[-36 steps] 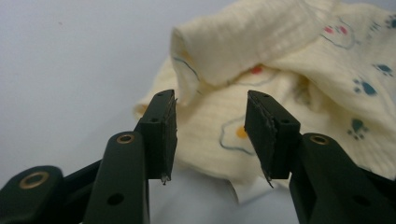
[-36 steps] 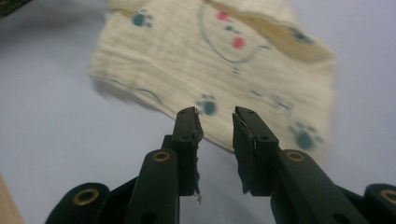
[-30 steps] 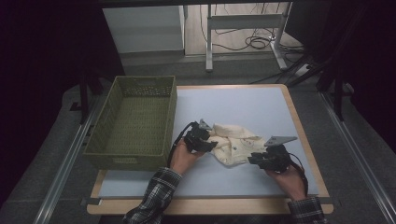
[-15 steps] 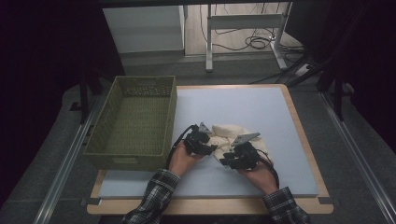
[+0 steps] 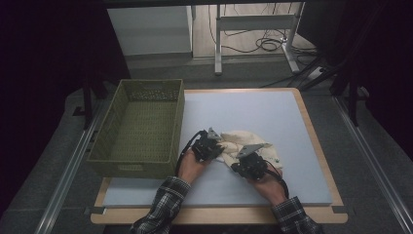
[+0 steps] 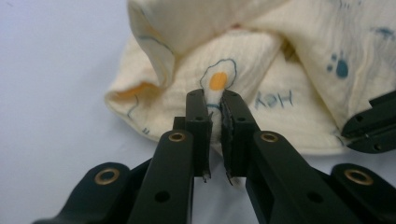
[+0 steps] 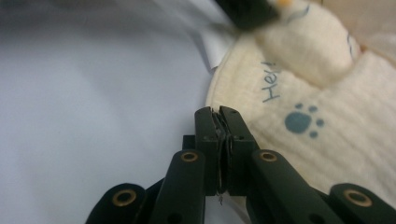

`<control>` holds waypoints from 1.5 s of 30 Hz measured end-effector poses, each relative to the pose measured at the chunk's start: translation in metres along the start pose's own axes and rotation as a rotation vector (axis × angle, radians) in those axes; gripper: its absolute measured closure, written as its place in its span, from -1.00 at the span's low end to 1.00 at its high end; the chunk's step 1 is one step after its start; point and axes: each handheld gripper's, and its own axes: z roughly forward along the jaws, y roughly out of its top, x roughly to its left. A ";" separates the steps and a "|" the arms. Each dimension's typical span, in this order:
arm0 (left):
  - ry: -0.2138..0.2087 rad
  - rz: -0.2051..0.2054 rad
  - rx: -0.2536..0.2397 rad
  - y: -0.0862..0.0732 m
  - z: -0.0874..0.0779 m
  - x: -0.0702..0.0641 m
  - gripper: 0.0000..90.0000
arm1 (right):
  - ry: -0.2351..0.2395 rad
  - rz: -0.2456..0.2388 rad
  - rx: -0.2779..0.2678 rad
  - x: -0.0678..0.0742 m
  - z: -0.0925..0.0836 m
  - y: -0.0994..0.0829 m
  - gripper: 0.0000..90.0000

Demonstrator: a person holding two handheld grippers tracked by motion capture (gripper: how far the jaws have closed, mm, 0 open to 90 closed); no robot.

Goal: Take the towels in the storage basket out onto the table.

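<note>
one cloth [image 5: 246,145], cream, soft crinkly muslin-type weave, printed with blue paw marks, a fried-egg motif and "hey" lettering. it lies bunched and folded over itself on the pale blue mat [image 5: 253,112], near the front edge, just right of the basket [image 5: 139,127]. in the high view the heap is wider than deep, long axis running roughly left-right across the table, lumpy rounded outline, curved hem on the near side.

left gripper [image 6: 214,100]: black jaws have just been closing, now pinching a raised fold of the cloth right below the egg print; fabric shows in the narrow slot between the pads. in the high view it sits at the cloth's left end [image 5: 214,145].

right gripper [image 7: 220,112]: jaws have just been closing too, pressed nearly together with a thin layer of the cloth's hem edge caught between them, next to the paw print. in the high view it sits at the cloth's front right [image 5: 246,163].

one basket, olive green, woven plastic-look mesh, rectangular with sloped walls, long axis front-to-back, standing on the left of the table. mat is flat, smooth, matte, laid on one wooden board with a light rim [image 5: 311,131]. two plaid sleeves come in from the bottom. two grippers, each with a black cable.
</note>
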 end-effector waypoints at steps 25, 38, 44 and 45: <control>0.105 -0.031 -0.040 0.012 0.011 0.008 0.51 | -0.114 0.196 -0.020 -0.059 -0.095 -0.092 0.87; 0.018 -0.023 -0.015 0.001 0.018 -0.003 -0.01 | 0.012 0.125 -0.057 -0.029 -0.070 -0.053 0.44; 0.026 0.003 -0.017 -0.001 0.025 -0.009 0.09 | -0.008 0.075 -0.010 -0.013 -0.041 -0.044 0.24; 0.027 0.004 -0.020 -0.002 0.025 -0.010 0.18 | -0.037 0.057 0.015 -0.010 -0.037 -0.044 0.31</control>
